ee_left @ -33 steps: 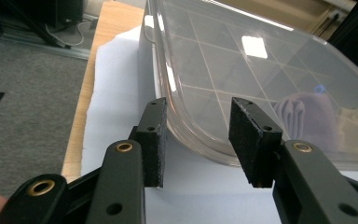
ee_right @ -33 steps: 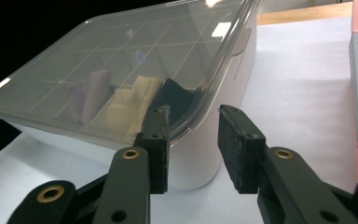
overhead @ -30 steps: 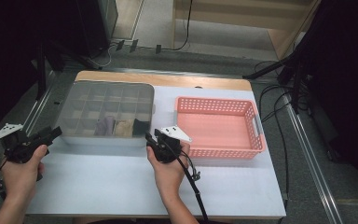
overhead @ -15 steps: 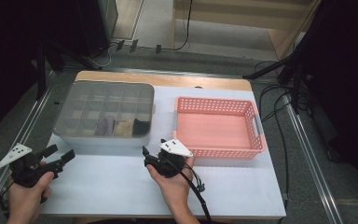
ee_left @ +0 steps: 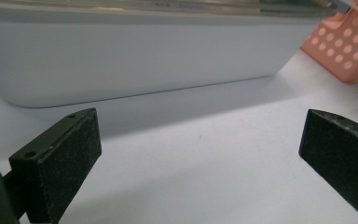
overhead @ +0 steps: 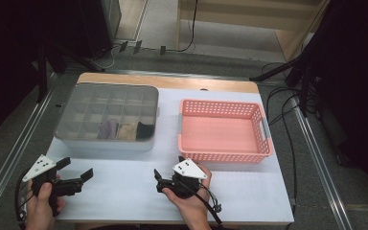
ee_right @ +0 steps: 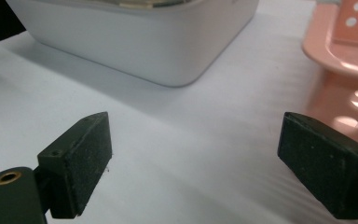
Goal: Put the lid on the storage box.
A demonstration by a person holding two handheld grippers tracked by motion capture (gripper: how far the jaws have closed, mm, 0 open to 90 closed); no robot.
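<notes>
Both grippers sit low at the near edge of the counter [overhead: 124, 191], pulled back from the lidded compartment box [overhead: 106, 118], which lies at the far left of the counter with the pink basket [overhead: 223, 132] just to its right, a bare strip between them. The left gripper [overhead: 76, 168] has just been opening and its jaws now stand wide apart with nothing between them; the right gripper [overhead: 159, 176] has likewise just been opening, and its jaws are spread over bare counter. The work in hand looks like a fresh approach to the box, probably to take its lid by the two near corners. To do that well, each gripper should probably come in level and low, jaws kept spread until one pad is above the lid's rim and one below it, and both should close together so the lid lifts flat rather than twisting. The high view gives the layout: the box's grid of compartments, a few small cloth-like items in the near row, and the empty basket. The left gripper view instead shows the box's pale side wall [ee_left: 135, 56] close up with the clear lid's edge along the top, while the right gripper view shows the box's rounded near right corner [ee_right: 177, 70] and the basket's rim [ee_right: 335, 51].
</notes>
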